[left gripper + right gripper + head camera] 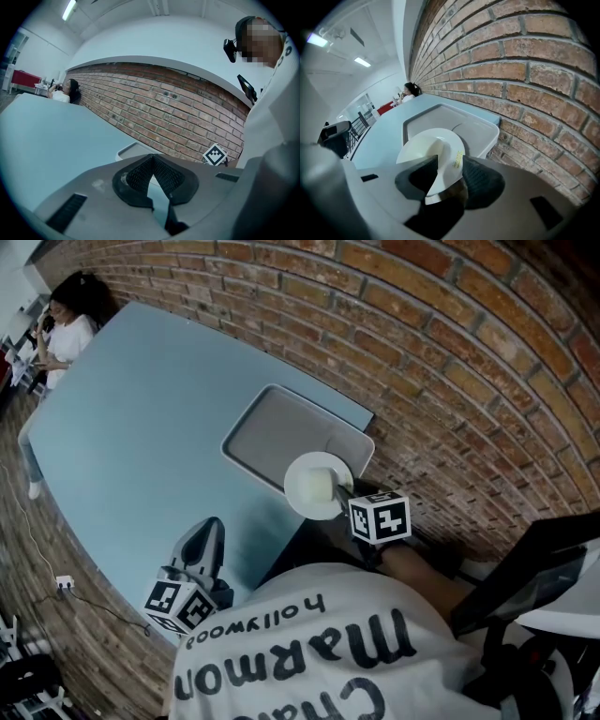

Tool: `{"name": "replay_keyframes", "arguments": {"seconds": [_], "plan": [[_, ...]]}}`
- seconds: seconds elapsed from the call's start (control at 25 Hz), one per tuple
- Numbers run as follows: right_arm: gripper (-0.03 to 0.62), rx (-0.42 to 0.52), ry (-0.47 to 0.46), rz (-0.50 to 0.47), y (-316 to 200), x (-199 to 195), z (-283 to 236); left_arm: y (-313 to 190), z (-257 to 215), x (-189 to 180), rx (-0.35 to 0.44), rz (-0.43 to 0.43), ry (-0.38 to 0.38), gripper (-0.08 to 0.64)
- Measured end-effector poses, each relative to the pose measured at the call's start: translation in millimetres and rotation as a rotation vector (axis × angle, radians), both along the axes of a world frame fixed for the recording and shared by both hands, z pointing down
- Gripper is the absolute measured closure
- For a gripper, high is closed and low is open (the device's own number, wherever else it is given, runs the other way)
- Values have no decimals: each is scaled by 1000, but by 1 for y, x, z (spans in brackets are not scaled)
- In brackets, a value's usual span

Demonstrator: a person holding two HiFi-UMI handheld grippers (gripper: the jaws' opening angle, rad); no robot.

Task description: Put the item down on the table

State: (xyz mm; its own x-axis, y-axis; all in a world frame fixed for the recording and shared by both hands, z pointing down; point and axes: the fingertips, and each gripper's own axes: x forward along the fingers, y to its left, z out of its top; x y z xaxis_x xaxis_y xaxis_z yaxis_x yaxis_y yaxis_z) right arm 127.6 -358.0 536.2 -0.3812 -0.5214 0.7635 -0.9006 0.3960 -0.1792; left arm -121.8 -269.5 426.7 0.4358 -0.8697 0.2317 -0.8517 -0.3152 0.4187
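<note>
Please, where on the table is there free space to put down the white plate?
The blue table is bare all along the left of the grey tray, up to the person at its far end; the tray's inside is bare too. It is tight only by the near edge, where the left gripper hovers.

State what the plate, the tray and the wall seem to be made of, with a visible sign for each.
Plate: ceramic or hard plastic; smooth white, thin rim, can't tell which. Tray: probably moulded plastic; matte grey, rounded corners, raised lip. Wall: brick; rough red-brown blocks with mortar joints.
</note>
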Motion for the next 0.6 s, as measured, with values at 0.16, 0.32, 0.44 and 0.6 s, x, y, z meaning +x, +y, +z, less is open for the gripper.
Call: {"name": "replay_keyframes", "arguments": {"seconds": [0.16,0.32,0.44,0.6], "plan": [[440,18,-6,1,-4,-1,-7,0,0,0,-1,2,2,554],[442,45,-17,25,-8,6,-17,0,0,2,-1,9,4,552],[442,64,-71,40,-11,5,-34,-3,-2,4,-2,14,9,553],[463,166,-194,-6,-15,-12,-76,-10,-10,5,15,18,11,552]]}}
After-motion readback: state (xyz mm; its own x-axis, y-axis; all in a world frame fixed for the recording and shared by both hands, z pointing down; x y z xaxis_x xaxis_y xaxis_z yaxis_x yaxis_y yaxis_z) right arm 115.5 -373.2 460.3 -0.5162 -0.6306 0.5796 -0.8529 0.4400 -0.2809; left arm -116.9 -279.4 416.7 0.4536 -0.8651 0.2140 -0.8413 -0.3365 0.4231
